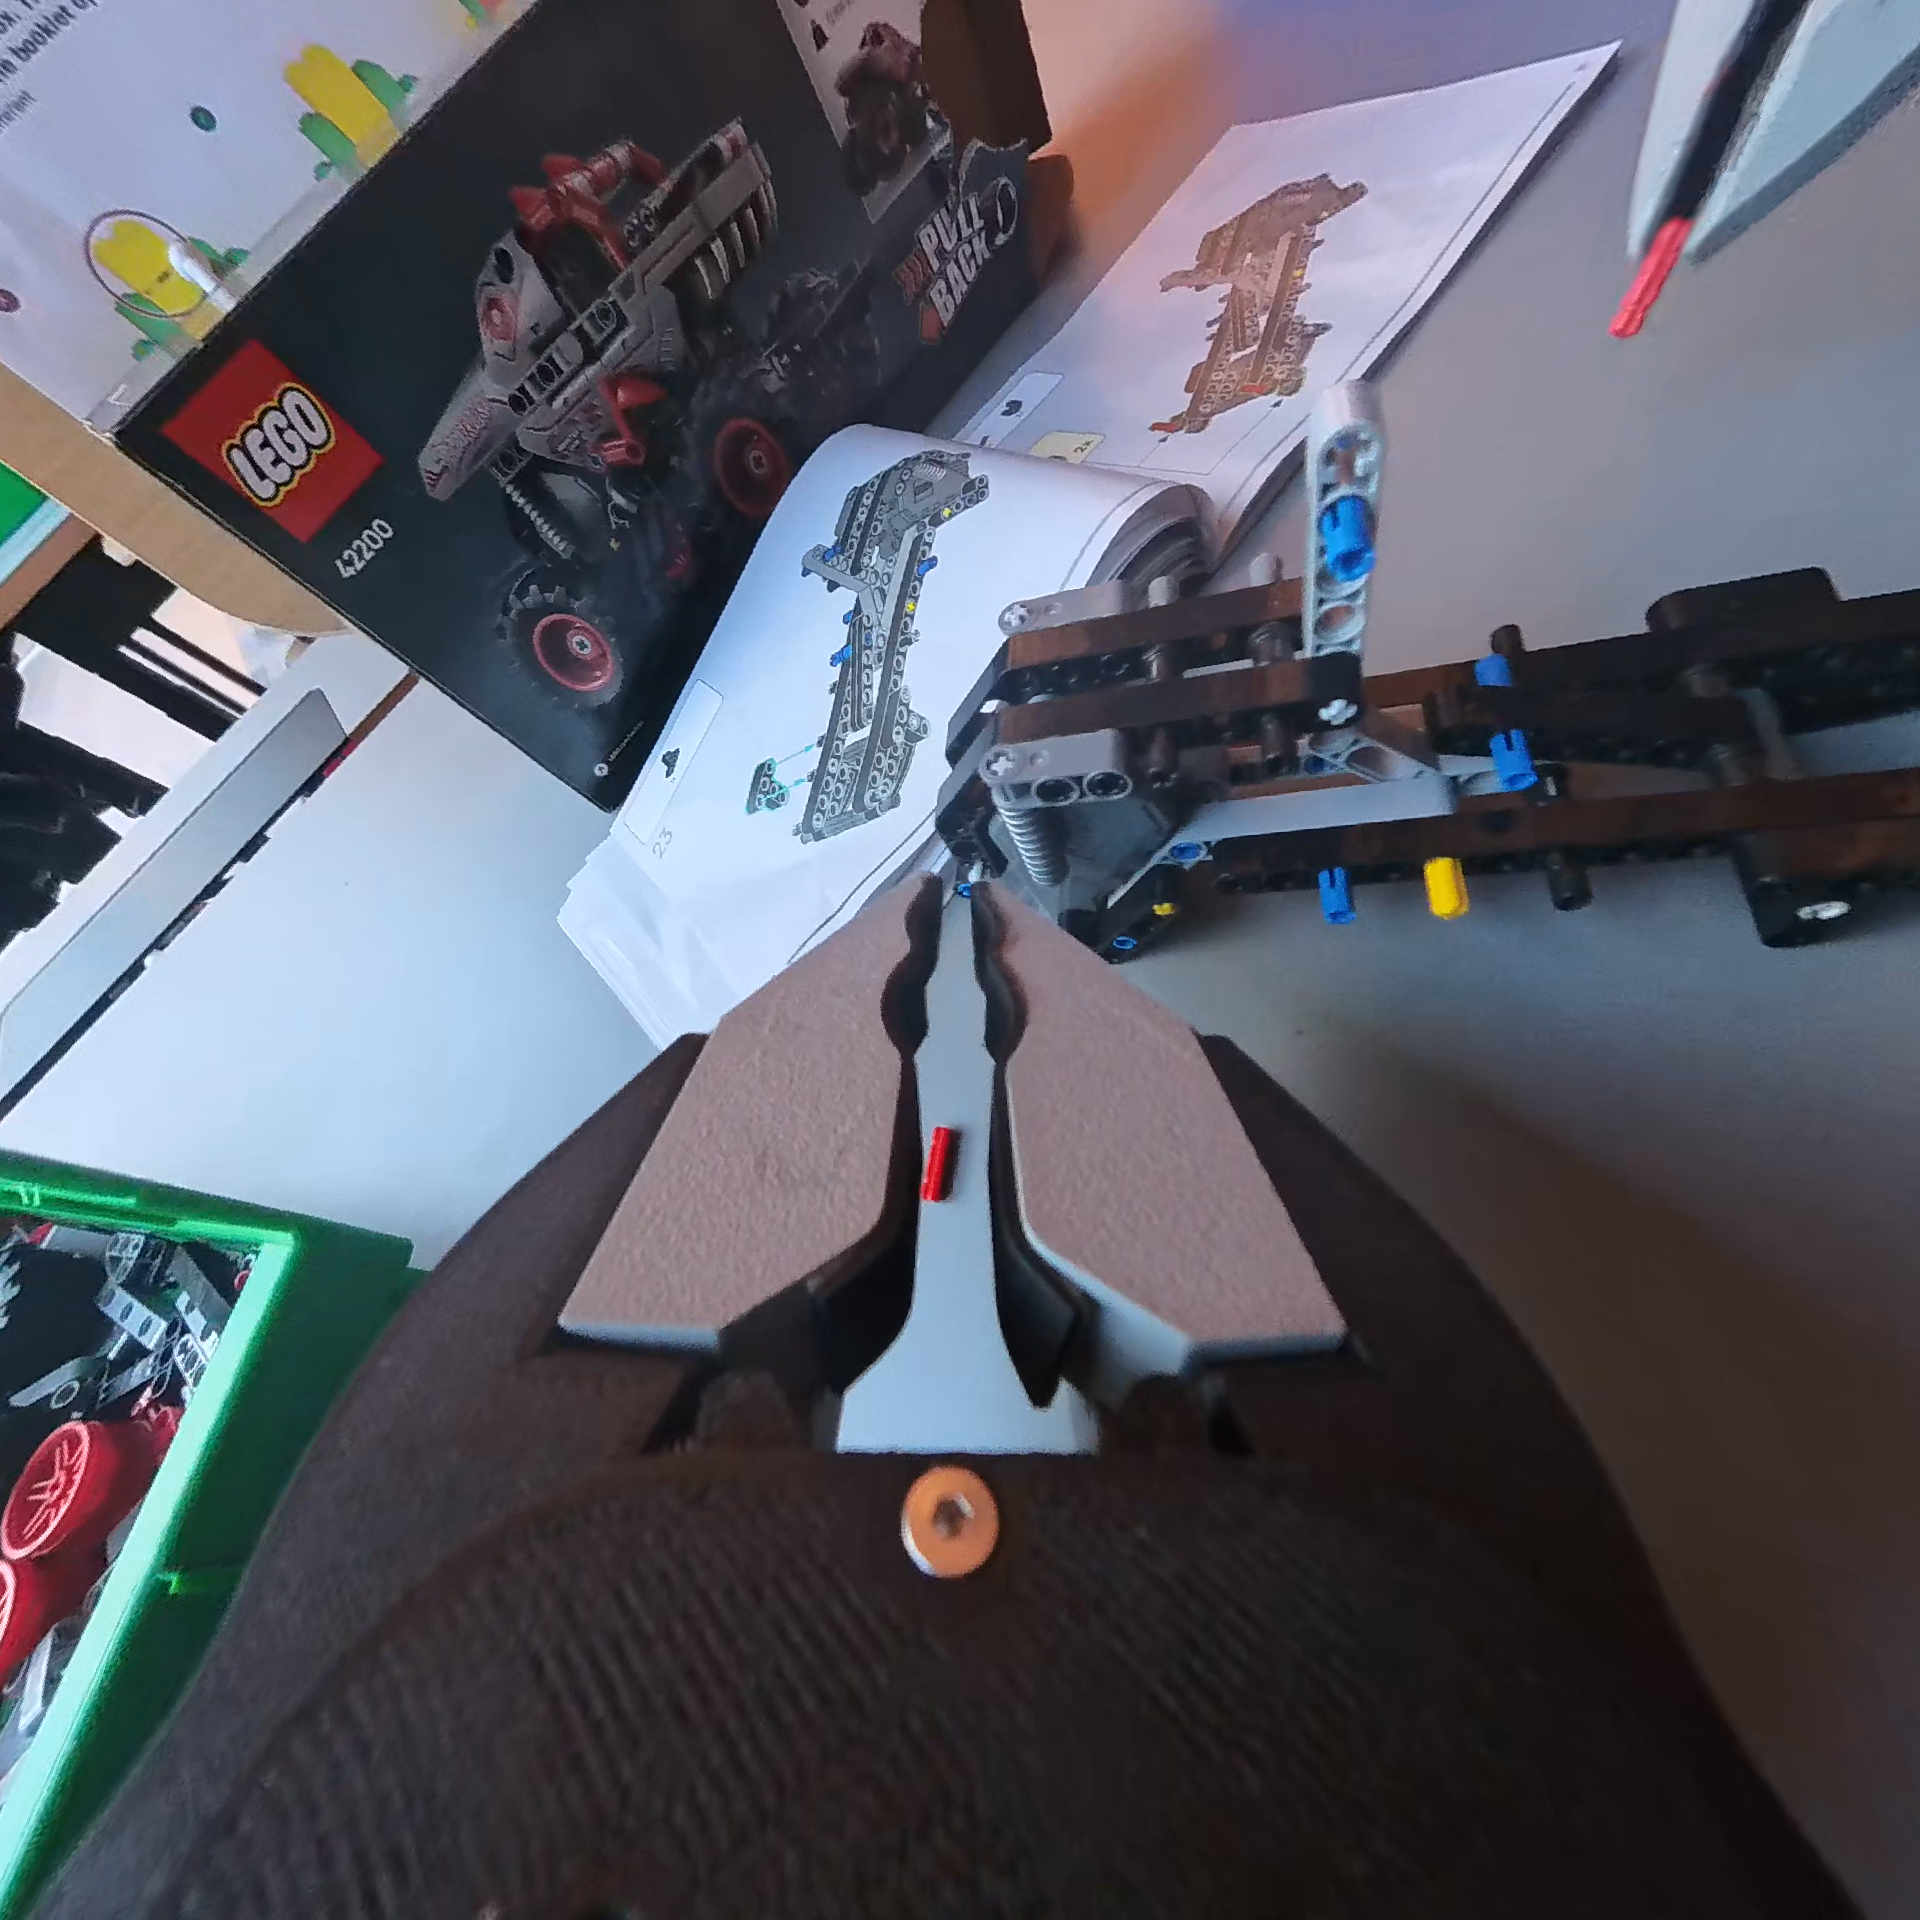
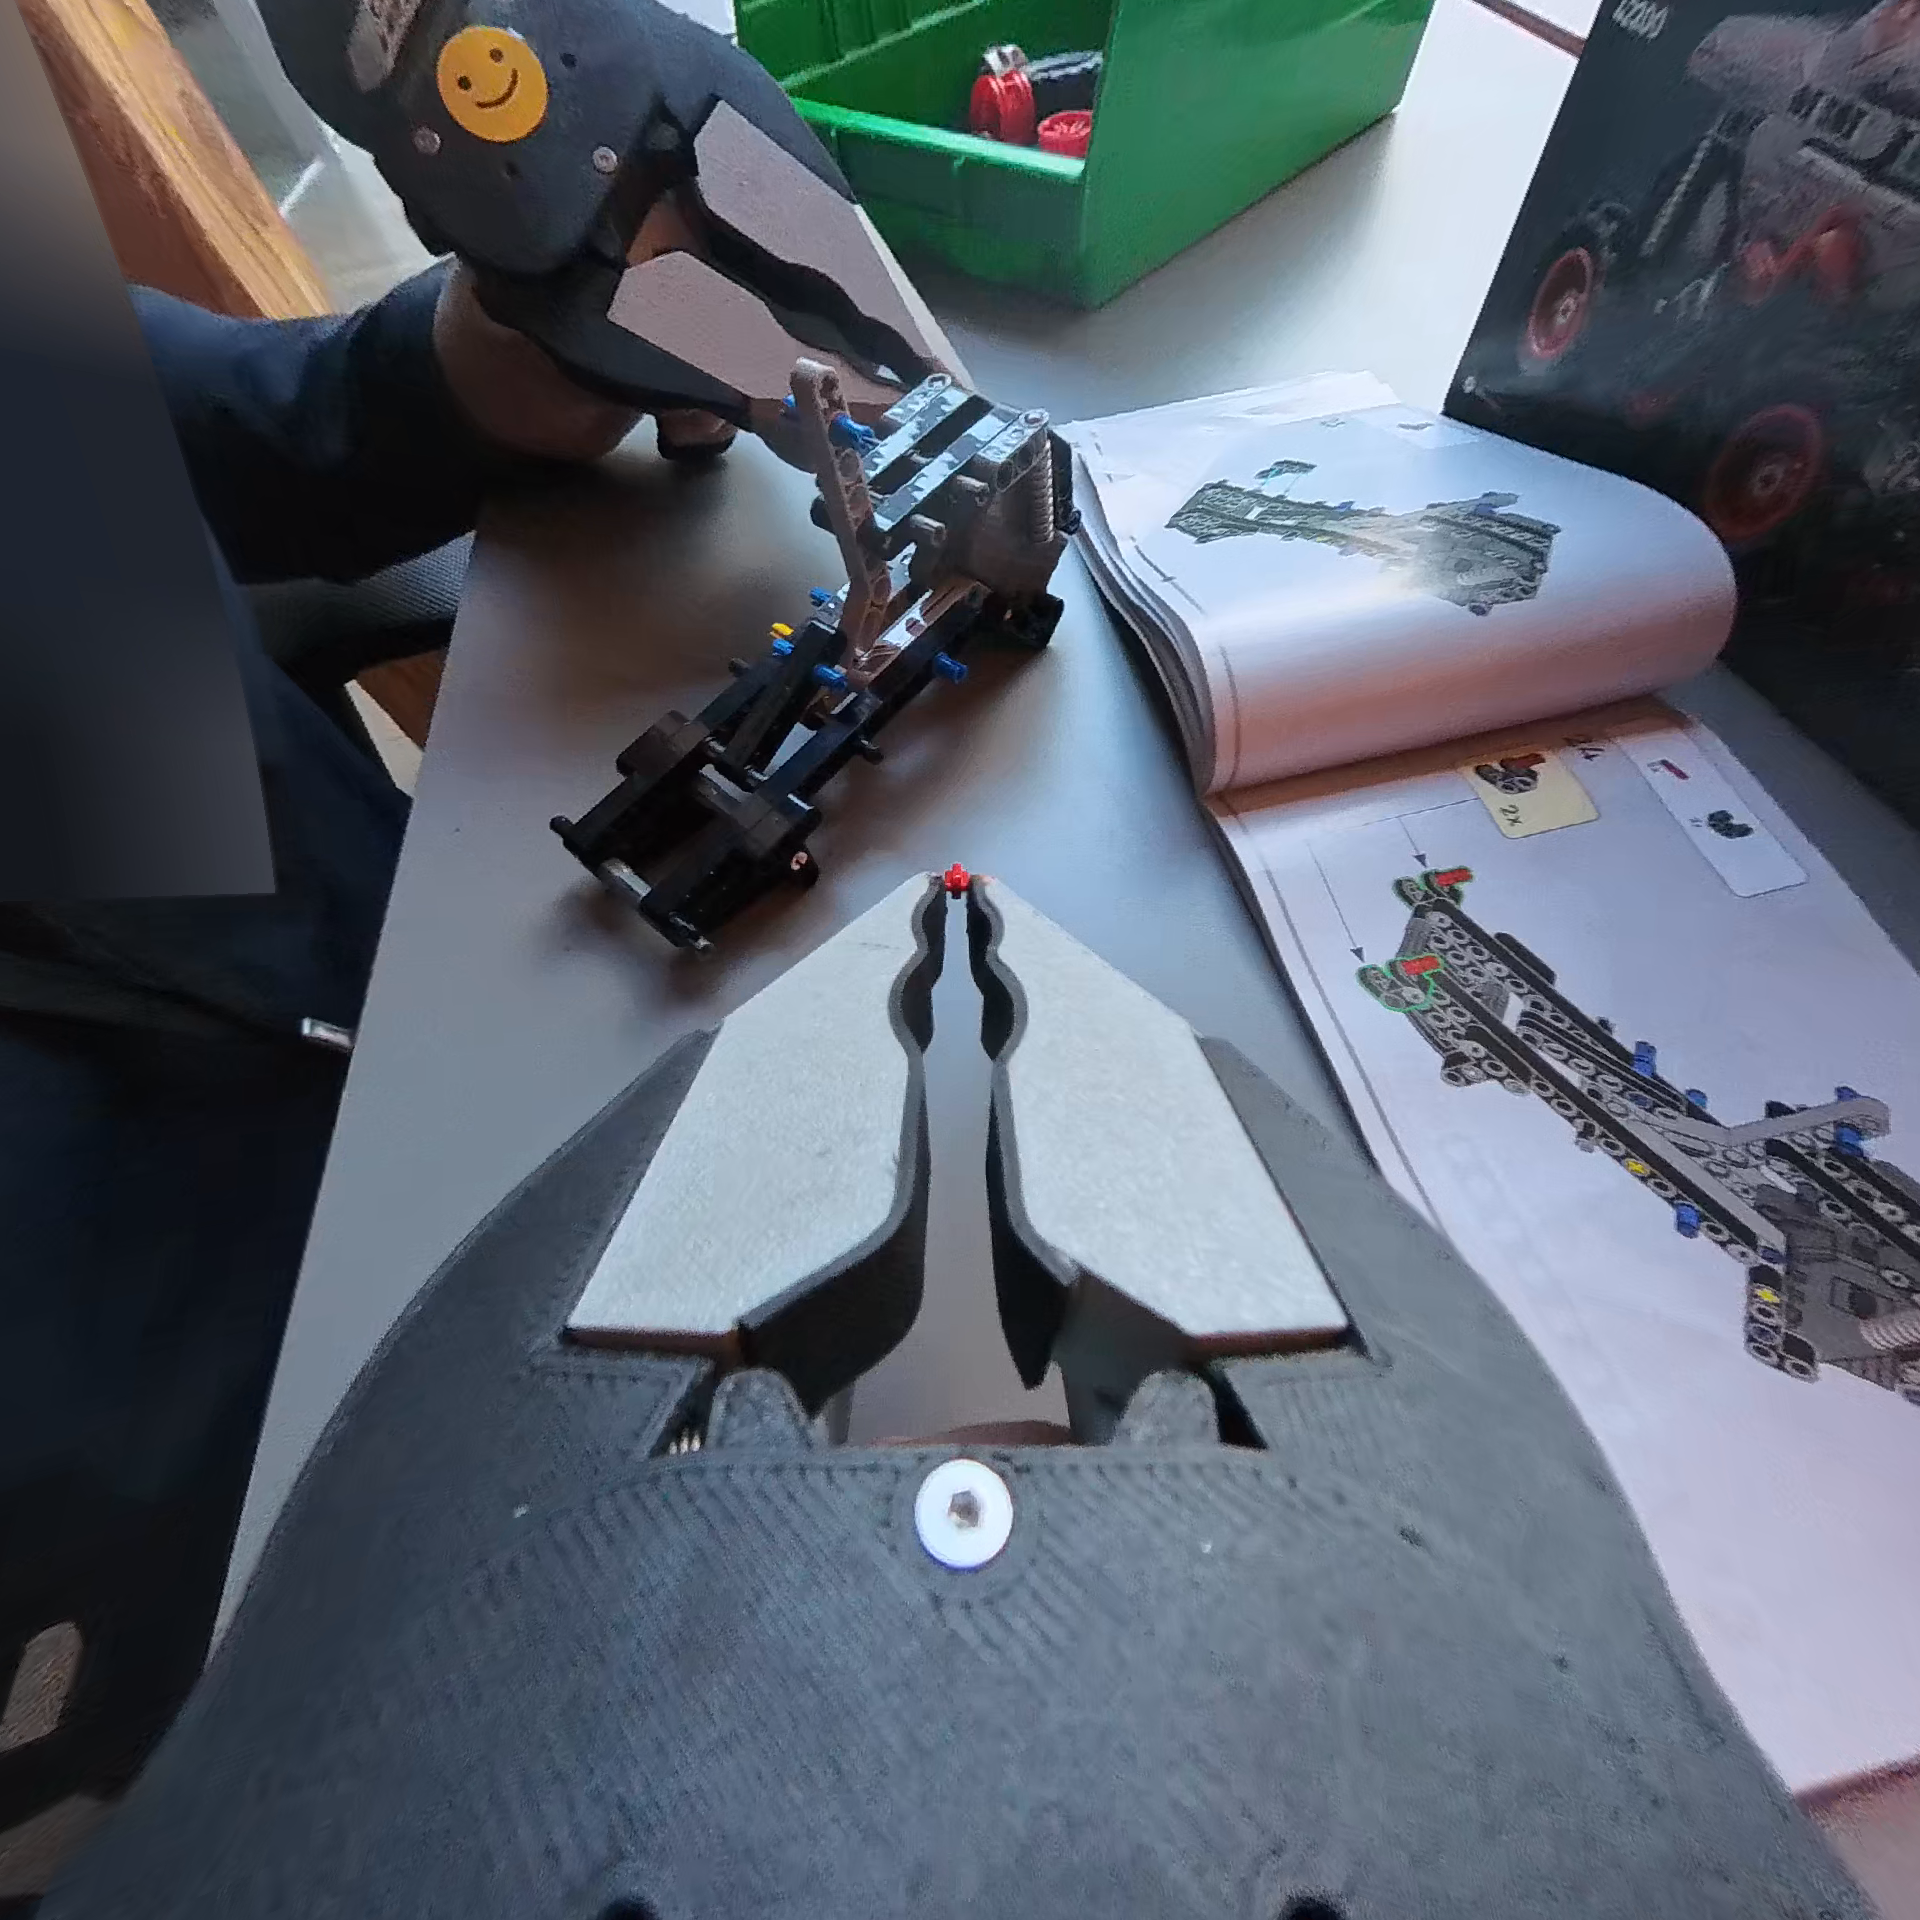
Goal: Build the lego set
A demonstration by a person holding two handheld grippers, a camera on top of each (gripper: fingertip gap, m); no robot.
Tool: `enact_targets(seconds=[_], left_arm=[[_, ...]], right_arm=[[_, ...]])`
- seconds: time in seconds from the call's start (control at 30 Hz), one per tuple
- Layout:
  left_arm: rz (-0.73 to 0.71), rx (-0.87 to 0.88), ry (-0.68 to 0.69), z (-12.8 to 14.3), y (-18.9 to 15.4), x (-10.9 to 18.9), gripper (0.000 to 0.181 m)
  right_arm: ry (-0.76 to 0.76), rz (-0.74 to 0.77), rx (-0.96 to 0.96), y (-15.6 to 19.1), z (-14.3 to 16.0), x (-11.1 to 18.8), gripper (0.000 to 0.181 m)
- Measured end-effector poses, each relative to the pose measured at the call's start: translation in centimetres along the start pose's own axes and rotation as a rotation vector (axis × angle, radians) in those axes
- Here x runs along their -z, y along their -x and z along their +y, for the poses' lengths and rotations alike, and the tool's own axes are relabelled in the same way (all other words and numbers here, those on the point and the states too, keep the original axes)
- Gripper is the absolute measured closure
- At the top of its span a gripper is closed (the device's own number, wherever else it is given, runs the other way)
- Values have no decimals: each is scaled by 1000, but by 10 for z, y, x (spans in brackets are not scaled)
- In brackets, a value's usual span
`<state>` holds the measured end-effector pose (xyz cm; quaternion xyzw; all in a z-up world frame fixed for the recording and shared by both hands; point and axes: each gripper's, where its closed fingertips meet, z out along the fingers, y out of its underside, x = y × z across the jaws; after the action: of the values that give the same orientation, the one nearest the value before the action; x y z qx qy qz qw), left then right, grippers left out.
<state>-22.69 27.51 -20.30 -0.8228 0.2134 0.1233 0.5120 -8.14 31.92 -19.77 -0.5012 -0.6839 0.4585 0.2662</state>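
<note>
The partly built black and grey chassis (image 1: 1455,748) lies on the grey table (image 1: 1558,1143), also in the right wrist view (image 2: 790,665). An upright grey beam (image 1: 1345,499) with a blue pin stands on it. My left gripper (image 1: 961,894) is nearly closed, its tips pinching the chassis's near corner; the right wrist view shows it at the spring end (image 2: 831,390). My right gripper (image 2: 956,883) is shut on a small red axle (image 2: 956,879), held above the table just short of the chassis's other end; it also shows in the left wrist view (image 1: 1652,275). Another small red piece (image 1: 940,1164) lies on the table under my left fingers.
The open instruction booklet (image 2: 1455,582) lies right of the chassis. The set's box (image 1: 582,343) stands behind it. A green bin (image 2: 1122,177) holds red wheels and loose parts. A person's dark sleeve (image 2: 312,416) is at the table's left edge (image 2: 436,727). The left gripper's tips are roughly 15 centimeters from the right gripper's. The small red piece (image 1: 940,1164) is closer to my left gripper, around 6 centimeters from its tips; the right tips are 20 centimeters off.
</note>
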Motion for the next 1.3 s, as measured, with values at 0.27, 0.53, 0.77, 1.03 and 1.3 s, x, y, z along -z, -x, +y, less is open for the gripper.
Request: enact_targets(seconds=[0.27, 0.53, 0.77, 1.03, 1.3], left_arm=[[0, 39, -25, -1, 4, 5, 177], [-21, 1, -11, 2, 3, 8, 175], [-27, -18, -14, 2, 1, 9, 175], [2, 12, -13, 2, 2, 8, 176], [-90, 216, -103, -2, 42, 24, 179]], right_arm=[[-65, 53, -14, -15, -8, 12, 181], [-123, 131, -47, -28, -13, 25, 181], [-126, 130, -122, -34, -11, 32, 181], [-45, 35, -119, -15, -2, 18, 181], [-48, 27, -107, -14, -3, 13, 181]])
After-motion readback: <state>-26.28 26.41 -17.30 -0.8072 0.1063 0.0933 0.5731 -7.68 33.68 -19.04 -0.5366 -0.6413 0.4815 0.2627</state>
